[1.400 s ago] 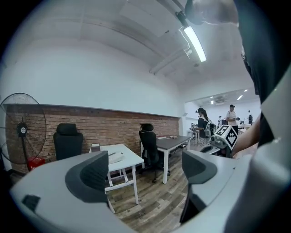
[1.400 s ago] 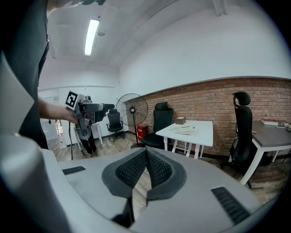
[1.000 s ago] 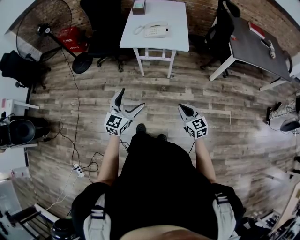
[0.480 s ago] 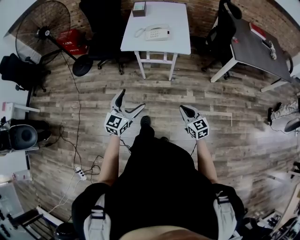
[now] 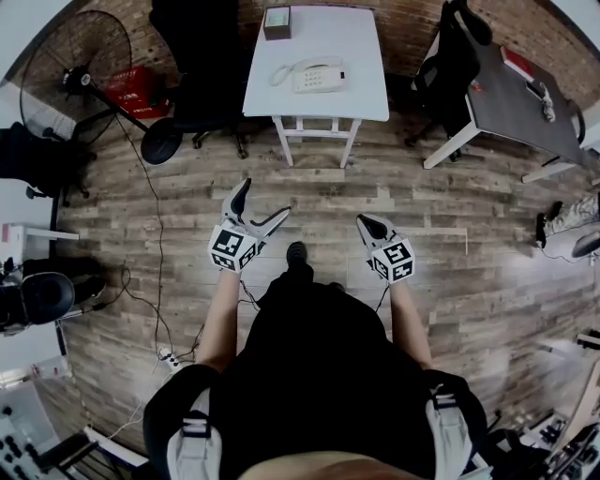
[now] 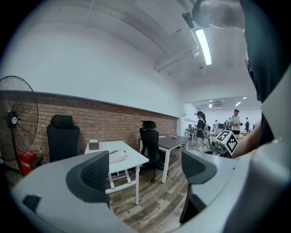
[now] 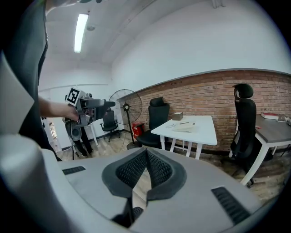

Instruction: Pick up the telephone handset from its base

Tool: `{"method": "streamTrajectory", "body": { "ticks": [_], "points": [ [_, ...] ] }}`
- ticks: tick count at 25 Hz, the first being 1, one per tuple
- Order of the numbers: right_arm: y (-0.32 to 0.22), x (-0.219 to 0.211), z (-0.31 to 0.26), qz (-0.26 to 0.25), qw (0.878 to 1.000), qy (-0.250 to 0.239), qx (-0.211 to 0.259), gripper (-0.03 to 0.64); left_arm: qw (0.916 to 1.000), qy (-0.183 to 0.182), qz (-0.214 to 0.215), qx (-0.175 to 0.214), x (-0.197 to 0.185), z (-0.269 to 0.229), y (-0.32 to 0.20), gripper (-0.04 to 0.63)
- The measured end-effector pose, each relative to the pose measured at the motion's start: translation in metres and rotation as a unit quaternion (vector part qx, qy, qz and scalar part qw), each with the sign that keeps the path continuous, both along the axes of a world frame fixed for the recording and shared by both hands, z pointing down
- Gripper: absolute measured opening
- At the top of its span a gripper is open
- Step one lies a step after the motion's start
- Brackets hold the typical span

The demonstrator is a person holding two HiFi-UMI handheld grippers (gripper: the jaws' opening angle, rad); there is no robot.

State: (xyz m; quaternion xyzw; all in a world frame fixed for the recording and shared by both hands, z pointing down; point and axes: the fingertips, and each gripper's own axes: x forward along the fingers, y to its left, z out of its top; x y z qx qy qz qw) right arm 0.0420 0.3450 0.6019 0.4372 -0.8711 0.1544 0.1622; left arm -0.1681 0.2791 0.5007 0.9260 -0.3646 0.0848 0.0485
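Observation:
A white telephone (image 5: 317, 75) with its handset resting on the base sits on a small white table (image 5: 361, 56) far ahead of me; a curled cord lies at its left. It also shows small in the left gripper view as the telephone (image 6: 117, 156) and in the right gripper view as the telephone (image 7: 183, 128). My left gripper (image 5: 262, 199) is held over the wood floor, well short of the table, jaws wide apart and empty. My right gripper (image 5: 362, 221) is level with it, its pads pressed together on nothing.
A small brown box (image 5: 277, 21) stands at the table's far corner. A black chair (image 5: 202, 56) and a standing fan (image 5: 75, 66) are left of the table, a dark desk (image 5: 516, 89) with an office chair (image 5: 450, 47) right. Cables (image 5: 155, 244) trail on the floor at left.
The table and telephone have drifted lower and nearer in the head view as the person steps forward. Both grippers keep their pose, left open and right shut.

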Motion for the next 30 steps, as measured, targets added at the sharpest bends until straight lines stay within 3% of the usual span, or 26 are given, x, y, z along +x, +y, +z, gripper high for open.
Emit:
{"method": "streamTrajectory", "body": {
  "ticks": [12,22,30],
  "points": [
    [-0.078,-0.034,0.005,0.019,1.0,0.008,-0.004,-0.003,0.9996,-0.001,0.014,-0.023,-0.031,0.018,-0.091,0.482],
    [-0.11,-0.025,0.013,0.071,0.997,0.005,-0.022,-0.003,0.9977,0.006,0.063,-0.026,-0.012,0.022,-0.149,0.482],
    [-0.143,-0.036,0.007,0.094,0.996,0.002,-0.011,-0.003,0.9955,0.002,0.089,-0.033,-0.016,0.029,-0.181,0.482]
  ]
}}
